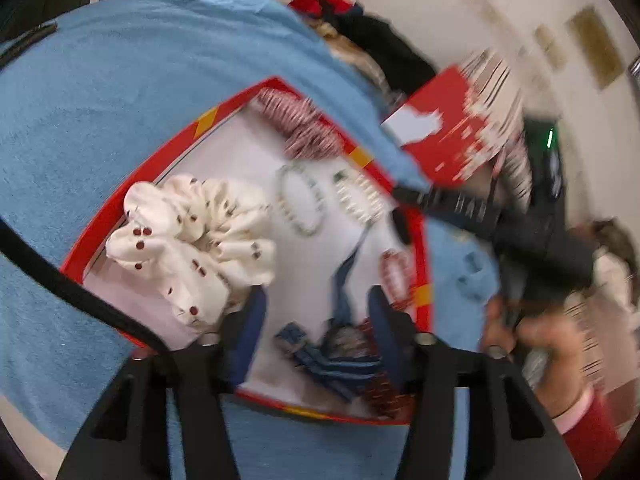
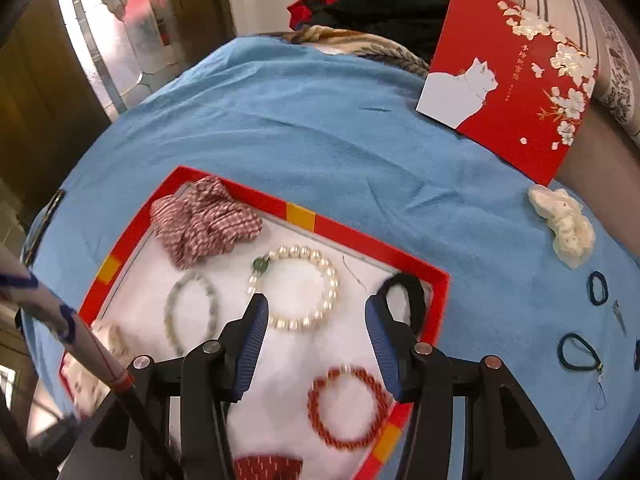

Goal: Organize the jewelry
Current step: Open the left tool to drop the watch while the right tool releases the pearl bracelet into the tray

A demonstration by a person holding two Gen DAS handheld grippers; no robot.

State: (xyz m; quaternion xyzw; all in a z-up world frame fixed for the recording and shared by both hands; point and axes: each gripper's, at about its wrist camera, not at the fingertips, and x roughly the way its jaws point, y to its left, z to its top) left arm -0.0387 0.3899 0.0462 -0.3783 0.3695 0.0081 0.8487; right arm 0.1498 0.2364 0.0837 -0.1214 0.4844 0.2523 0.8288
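Ahead of the spread right claw (image 2: 316, 344), which hangs empty over the red-rimmed tray (image 2: 300, 216), lie a pearl bracelet (image 2: 296, 288) between its fingertips, a red bead bracelet (image 2: 348, 408) just below, a pale green bracelet (image 2: 192, 312) to the left and a checked scrunchie (image 2: 204, 220) beyond. The left claw (image 1: 316, 332), also spread and empty, hovers over a blue striped hair tie (image 1: 340, 364), with a white dotted scrunchie (image 1: 192, 248) at its left.
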